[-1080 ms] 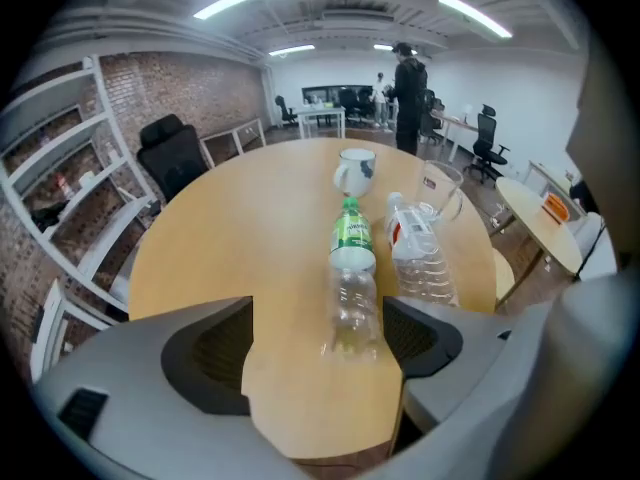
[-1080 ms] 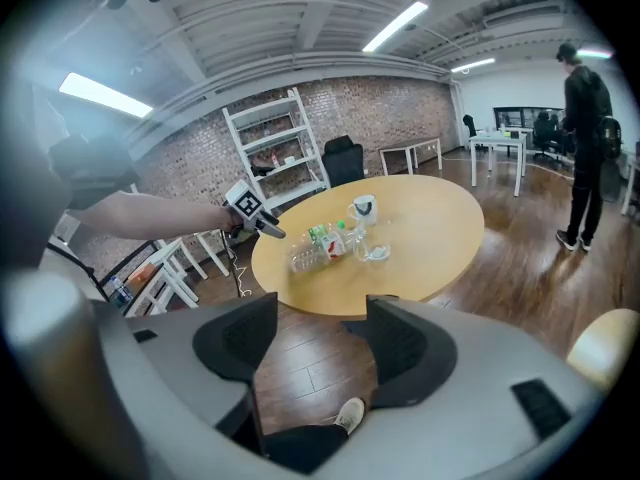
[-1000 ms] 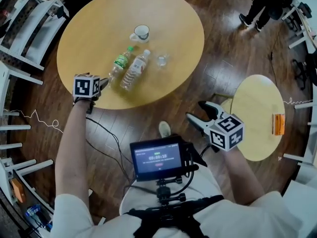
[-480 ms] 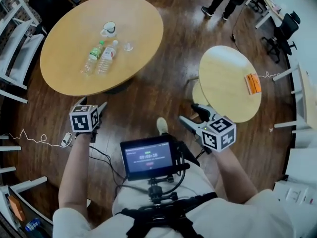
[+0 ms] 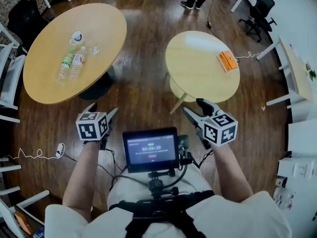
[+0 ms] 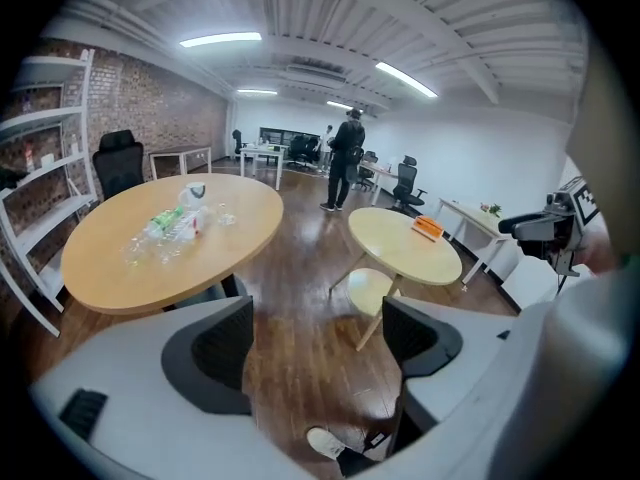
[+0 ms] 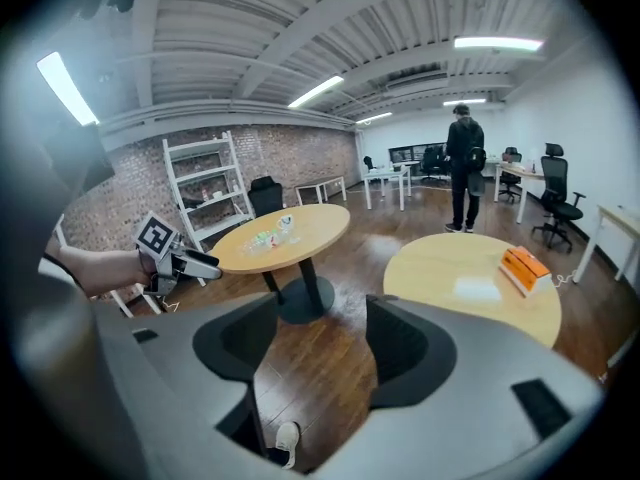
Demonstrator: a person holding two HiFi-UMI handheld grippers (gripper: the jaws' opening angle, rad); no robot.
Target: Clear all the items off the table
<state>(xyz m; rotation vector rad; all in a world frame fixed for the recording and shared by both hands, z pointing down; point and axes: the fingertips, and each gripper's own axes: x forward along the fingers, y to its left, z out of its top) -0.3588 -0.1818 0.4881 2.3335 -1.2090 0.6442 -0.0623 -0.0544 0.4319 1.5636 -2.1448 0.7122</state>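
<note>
On the big round table at the upper left lie two clear plastic bottles, one with a green label, beside a white cup and a small glass. The left gripper view shows the same bottles and cup far ahead. My left gripper hangs over the wooden floor, well short of that table, open and empty. My right gripper is also open and empty, near the small round table. An orange box rests on that small table.
A round stool stands under the small table's near edge. A person stands at the far end of the room. White shelving lines the left side, office chairs and desks the right. A cable lies on the floor.
The view has swung right and back: the big table slid from the middle to the upper left, and the small table came to the centre. My left gripper has drawn away from the table's edge.
</note>
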